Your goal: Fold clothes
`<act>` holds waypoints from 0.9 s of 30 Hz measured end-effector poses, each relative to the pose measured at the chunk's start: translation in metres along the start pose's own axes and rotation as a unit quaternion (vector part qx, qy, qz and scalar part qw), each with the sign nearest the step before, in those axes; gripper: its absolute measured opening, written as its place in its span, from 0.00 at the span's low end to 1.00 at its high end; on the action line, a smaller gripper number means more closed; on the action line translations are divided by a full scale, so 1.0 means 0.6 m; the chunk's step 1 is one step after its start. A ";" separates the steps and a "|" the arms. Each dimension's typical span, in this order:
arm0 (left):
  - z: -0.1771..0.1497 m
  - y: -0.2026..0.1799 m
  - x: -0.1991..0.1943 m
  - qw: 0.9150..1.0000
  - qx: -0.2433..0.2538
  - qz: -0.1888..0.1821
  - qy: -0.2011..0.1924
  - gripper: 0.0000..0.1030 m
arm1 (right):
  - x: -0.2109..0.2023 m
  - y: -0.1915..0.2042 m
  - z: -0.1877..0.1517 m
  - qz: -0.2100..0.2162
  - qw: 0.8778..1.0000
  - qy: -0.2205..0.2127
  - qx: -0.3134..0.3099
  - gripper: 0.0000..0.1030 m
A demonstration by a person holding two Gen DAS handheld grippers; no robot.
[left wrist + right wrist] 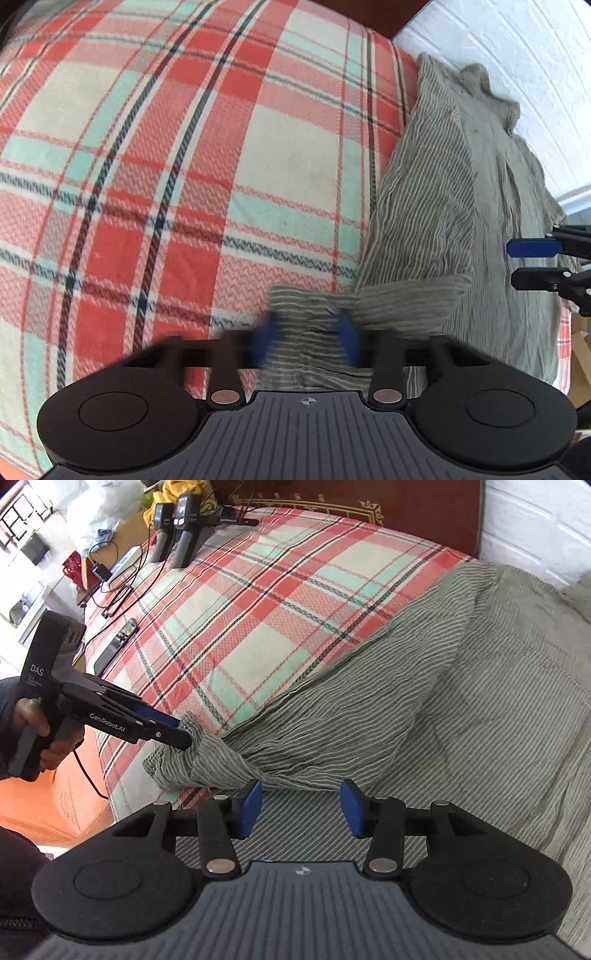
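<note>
**Striped shirt sleeve pinched on the plaid bed cover**

Grey striped fabric of a shirt (424, 686) lies spread over the right part of a bed, on a plaid blanket (166, 166) in red, cream and mint. One sleeve (207, 757) of the shirt reaches toward the near edge of the bed, and its bunched end is clenched in the left gripper (181, 733), which a hand (40, 727) holds by the handle. In the left wrist view the blue pads (349, 339) are blurred, with striped cloth between them. The right gripper (301, 808) hovers over the body of the shirt with its jaws apart and nothing between them. Two more grippers (177, 531) stand upright at the far corner of the bed, near some cables (122, 590) and a phone (125, 629).
</note>
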State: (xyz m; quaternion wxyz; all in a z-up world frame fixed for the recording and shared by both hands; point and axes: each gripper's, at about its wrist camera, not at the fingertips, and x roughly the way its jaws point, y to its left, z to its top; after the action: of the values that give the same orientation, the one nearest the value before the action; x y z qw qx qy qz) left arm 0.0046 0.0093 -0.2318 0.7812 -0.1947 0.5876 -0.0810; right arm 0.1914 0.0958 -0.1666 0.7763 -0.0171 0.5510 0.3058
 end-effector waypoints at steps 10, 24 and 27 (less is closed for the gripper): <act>-0.022 -0.110 -0.088 0.995 0.079 -0.049 -0.036 0.00 | -0.004 -0.009 -0.002 0.020 1.000 -0.017 -0.003 0.50; -0.097 -0.153 -0.049 0.999 0.023 0.020 0.014 0.39 | -0.040 -0.052 -0.041 0.036 0.999 -0.036 -0.020 0.50; -0.088 -0.134 -0.077 0.999 0.004 0.039 -0.010 0.50 | -0.051 -0.070 -0.044 0.031 0.998 -0.044 -0.009 0.50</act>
State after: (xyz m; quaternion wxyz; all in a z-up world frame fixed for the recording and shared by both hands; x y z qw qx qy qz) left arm -0.0513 -0.0584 -0.1711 0.7904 -0.1690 0.5866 -0.0512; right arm 0.1835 0.0377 -0.1634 0.7901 0.0062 0.5133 0.3351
